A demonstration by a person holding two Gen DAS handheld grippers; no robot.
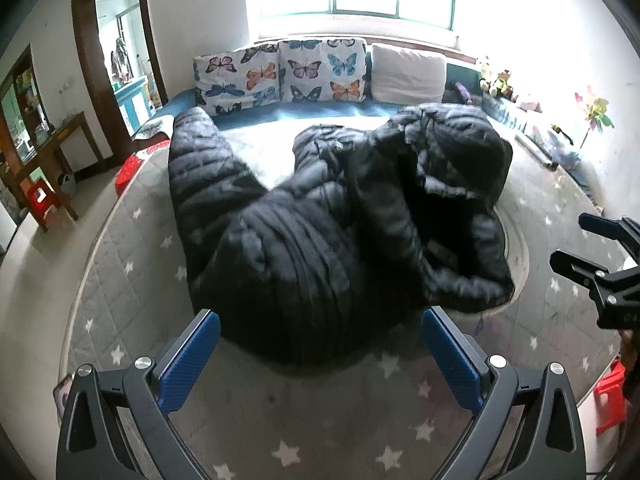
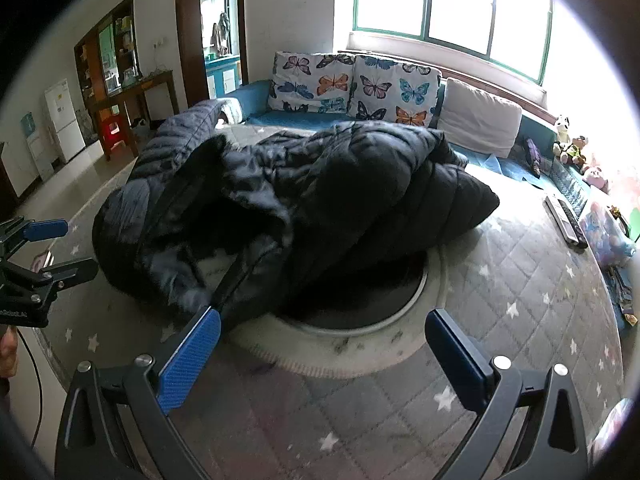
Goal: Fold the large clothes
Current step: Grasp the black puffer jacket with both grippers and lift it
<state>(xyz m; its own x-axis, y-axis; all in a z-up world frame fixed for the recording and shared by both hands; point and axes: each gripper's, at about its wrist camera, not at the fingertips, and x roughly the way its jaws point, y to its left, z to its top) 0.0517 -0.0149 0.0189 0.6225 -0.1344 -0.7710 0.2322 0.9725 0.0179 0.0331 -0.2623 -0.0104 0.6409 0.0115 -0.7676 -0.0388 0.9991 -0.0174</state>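
Bedding [image 1: 120,280], grey with white stars, lies bare in front of the left tool [image 1: 320,332], whose blue pads stand wide apart, released, at the near hem of the black puffer jacket [image 1: 320,220]; jacket rumpled mid-bed, one sleeve thrown toward the butterfly cushions [image 1: 280,74]; from the right wrist, the right tool [image 2: 322,330] is likewise spread, empty, its left pad beside the jacket's zip edge; quilt free to the right.

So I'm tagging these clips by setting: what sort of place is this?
Most likely a home living room or bedroom. A black jacket lies on a star-patterned quilt, with butterfly cushions under a window and soft toys along the side.
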